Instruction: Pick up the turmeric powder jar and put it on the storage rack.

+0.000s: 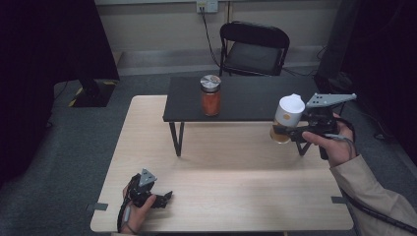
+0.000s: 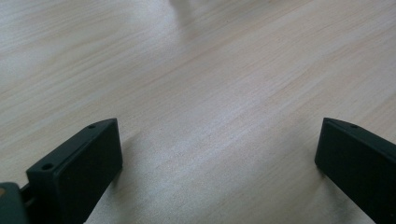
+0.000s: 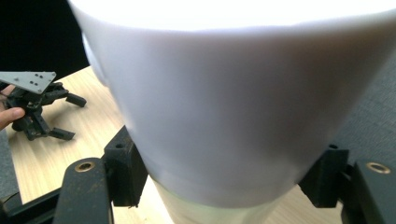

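The right gripper [image 1: 295,132] jaws pinch a clear jar with a tall white tapered cap [image 1: 287,118], amber-filled, held above the tabletop [image 1: 236,187] beside the black shelf [image 1: 246,103]. The left gripper [image 1: 164,198] jaws are spread.

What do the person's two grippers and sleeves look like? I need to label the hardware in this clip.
Both are black two-jaw tools. The left gripper has blocky black pads and a grey three-cornered plate on top; the right gripper carries a larger grey plate and trails a grey cable. The right arm wears a beige sleeve.
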The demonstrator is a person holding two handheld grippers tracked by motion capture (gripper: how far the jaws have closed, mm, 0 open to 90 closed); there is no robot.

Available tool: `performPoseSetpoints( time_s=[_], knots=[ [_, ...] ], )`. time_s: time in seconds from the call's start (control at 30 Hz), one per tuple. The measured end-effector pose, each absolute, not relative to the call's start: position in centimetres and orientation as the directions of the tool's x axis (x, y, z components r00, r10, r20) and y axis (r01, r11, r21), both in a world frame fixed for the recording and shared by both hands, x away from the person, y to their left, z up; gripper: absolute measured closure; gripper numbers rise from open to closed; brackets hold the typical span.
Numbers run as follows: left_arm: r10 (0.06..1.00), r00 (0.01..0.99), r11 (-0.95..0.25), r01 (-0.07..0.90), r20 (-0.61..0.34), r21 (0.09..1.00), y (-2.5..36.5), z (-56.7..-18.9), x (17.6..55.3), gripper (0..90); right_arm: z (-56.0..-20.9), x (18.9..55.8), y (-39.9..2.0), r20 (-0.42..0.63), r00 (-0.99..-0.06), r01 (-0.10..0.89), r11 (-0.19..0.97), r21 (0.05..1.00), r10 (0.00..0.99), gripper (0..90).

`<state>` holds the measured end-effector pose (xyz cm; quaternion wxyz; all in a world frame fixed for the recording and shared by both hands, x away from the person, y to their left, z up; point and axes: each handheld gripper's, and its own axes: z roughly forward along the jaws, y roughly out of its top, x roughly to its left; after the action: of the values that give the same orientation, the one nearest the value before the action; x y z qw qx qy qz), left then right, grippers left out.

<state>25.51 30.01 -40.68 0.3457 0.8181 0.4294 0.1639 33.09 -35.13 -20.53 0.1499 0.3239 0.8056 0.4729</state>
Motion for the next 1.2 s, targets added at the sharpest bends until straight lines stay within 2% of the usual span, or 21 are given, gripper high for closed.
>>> performPoseSetpoints(
  time_s=[0.43,1.2],
  knots=[
    [0.816,0.578,-0.392,0.589,-0.029,0.706,30.0,-40.7,25.5,0.0,-18.6,34.4,-34.6,0.059,-0.721,0.390,0.333,0.858,0.690,29.8],
    [0.815,0.579,-0.394,0.589,-0.027,0.706,30.0,-40.7,25.5,0.0,-17.6,37.6,-32.4,0.027,-0.675,0.405,0.340,0.849,0.737,29.8]
  ],
)
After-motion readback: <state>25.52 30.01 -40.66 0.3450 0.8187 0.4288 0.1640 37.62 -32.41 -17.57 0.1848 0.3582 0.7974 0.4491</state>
